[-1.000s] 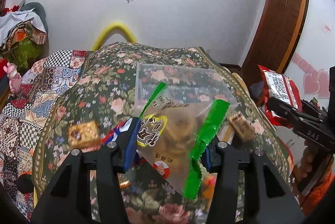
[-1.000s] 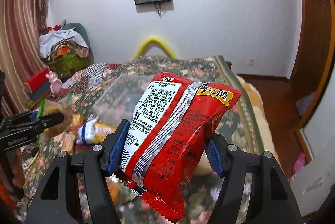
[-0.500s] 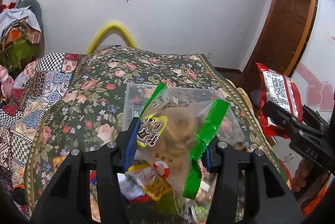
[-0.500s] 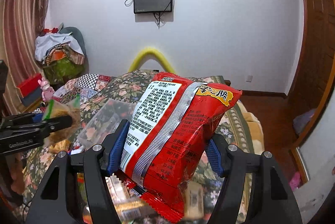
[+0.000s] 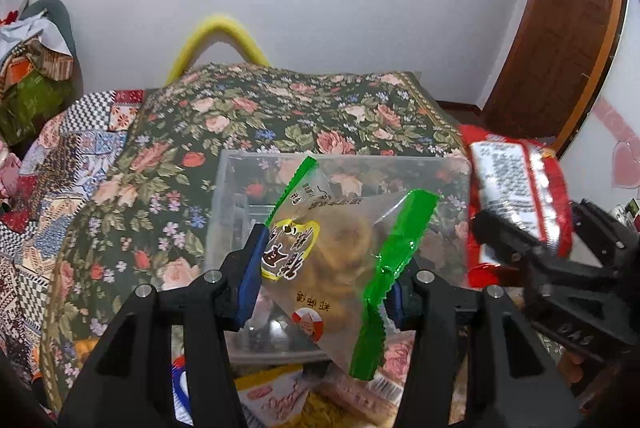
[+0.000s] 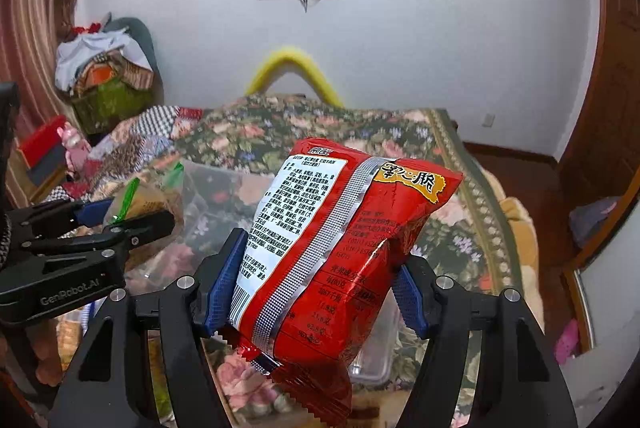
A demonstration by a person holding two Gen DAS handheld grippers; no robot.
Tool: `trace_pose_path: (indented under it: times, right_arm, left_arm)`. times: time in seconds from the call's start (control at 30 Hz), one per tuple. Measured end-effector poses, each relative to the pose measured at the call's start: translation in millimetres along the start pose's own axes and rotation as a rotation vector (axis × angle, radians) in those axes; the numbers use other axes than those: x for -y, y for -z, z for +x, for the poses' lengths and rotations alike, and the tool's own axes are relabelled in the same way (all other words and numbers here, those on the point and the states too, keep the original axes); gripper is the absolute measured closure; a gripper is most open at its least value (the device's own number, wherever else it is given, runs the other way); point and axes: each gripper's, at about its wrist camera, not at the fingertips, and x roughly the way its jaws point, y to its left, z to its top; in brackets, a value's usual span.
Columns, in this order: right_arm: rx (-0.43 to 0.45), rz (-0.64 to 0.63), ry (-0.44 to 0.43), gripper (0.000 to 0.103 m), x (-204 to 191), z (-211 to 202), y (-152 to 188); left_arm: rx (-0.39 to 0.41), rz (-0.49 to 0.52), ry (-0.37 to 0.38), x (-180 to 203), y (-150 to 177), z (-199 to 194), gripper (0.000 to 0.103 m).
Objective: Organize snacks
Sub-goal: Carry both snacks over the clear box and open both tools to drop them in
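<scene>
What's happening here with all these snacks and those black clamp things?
A person is sorting snacks on a flower-patterned bed. The left gripper is clamped on a clear pastry bag with green edges, and the right gripper on a red snack bag. Both are held over a clear plastic bin. More packets lie loose in front of it.

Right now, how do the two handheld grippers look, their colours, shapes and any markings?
Both are matte black plastic with angular, triangular finger frames, silver screw heads and ribbed blue pads. The left gripper carries grey lettering "GenRobot.AI" on its side, as the right wrist view shows. The right gripper looks alike.
</scene>
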Motion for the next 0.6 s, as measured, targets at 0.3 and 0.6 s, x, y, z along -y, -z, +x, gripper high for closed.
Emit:
trace_pose_path:
  times: [0.3, 0.6]
  right_arm:
    - [-0.135, 0.018, -0.022, 0.039, 10.1, 29.2, 7.8]
    - [-0.153, 0.003, -0.027, 0.037, 8.2, 39.6, 4.5]
  left_arm:
    - [-0.061, 0.034, -0.002, 1.7, 1.6, 34.0, 0.052]
    - [-0.062, 0.069, 0.000, 6.9, 4.4, 41.0, 0.052]
